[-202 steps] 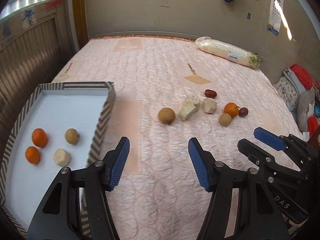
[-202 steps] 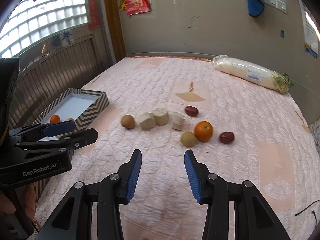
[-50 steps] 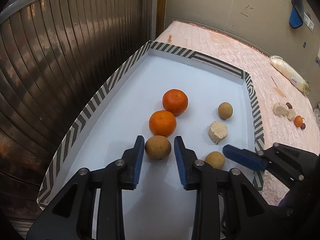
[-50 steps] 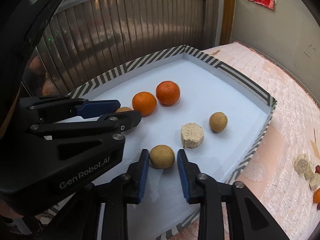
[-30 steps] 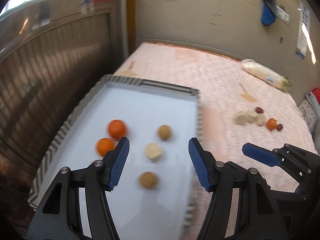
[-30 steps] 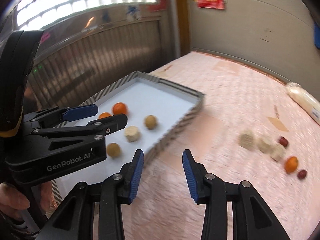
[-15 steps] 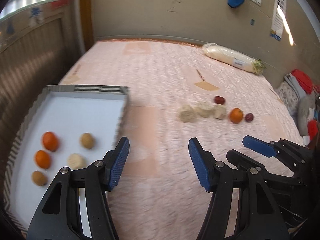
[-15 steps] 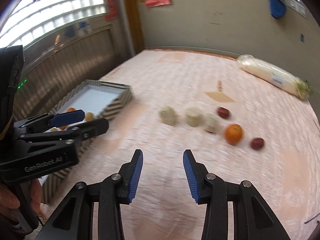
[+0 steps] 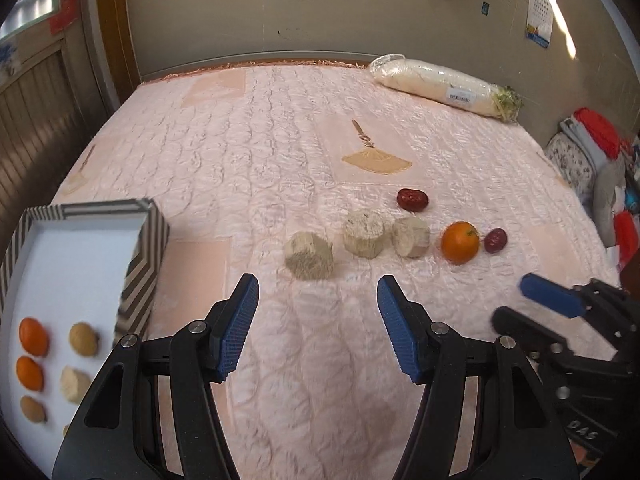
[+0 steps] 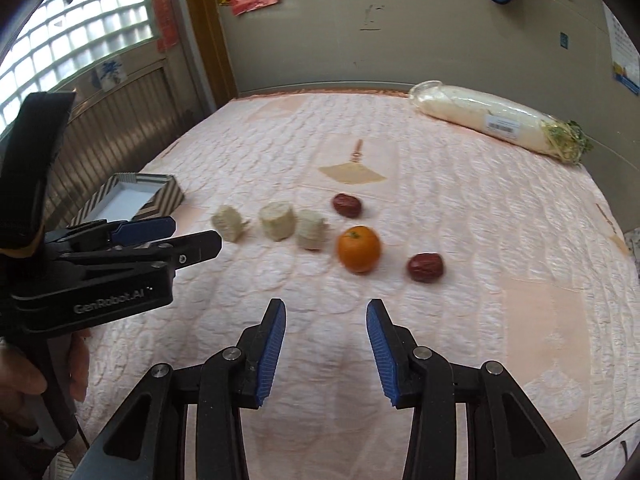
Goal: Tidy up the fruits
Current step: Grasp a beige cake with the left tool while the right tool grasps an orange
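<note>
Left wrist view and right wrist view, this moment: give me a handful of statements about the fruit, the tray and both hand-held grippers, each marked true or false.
1. Both the left hand-held gripper and the right hand-held gripper are open and empty. True.
2. One orange lies on the bed outside the tray. True.
3. The tray holds no oranges. False: two oranges sit in it.
4. Three red dates lie on the quilt. False: only two red dates show.
5. Three pale cut chunks lie in a row left of the loose orange. True.
</note>
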Tool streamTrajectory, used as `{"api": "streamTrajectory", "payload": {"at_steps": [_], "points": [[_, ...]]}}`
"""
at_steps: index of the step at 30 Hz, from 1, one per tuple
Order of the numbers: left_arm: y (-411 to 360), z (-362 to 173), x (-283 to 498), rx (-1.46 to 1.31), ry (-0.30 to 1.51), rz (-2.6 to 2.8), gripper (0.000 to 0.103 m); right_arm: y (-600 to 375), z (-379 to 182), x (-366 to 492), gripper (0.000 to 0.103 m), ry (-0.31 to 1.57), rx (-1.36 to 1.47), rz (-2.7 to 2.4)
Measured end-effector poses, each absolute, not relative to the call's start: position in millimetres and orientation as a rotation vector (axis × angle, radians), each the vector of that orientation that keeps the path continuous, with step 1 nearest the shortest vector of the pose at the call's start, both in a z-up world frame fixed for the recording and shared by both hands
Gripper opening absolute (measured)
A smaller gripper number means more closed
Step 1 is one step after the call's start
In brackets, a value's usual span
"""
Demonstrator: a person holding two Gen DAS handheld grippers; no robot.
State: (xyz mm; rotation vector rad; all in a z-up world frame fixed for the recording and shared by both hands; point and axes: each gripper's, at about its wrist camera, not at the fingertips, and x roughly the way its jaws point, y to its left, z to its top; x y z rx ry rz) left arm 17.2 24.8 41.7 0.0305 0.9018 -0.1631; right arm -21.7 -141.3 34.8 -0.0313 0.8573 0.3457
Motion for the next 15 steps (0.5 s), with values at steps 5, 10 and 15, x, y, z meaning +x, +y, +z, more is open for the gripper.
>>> {"api": "streamTrajectory", "payload": {"at_steps": [5, 10, 15], "points": [[23.7, 33.7, 30.1, 0.025, 0.909, -0.143, 0.062, -155.0, 30.3, -9.6, 0.045, 0.861, -0.023, 0.323], [23.0, 29.8, 35.9, 0.022, 0.915, -0.141, 0.062, -151.6, 27.4, 6.7, 0.045, 0.862, -0.048, 0.332], [23.0, 24.5, 42.7, 0.013, 0.927, -0.135, 0.062, -143.3, 21.0, 23.8, 0.048, 0.873, -0.083, 0.345]]}}
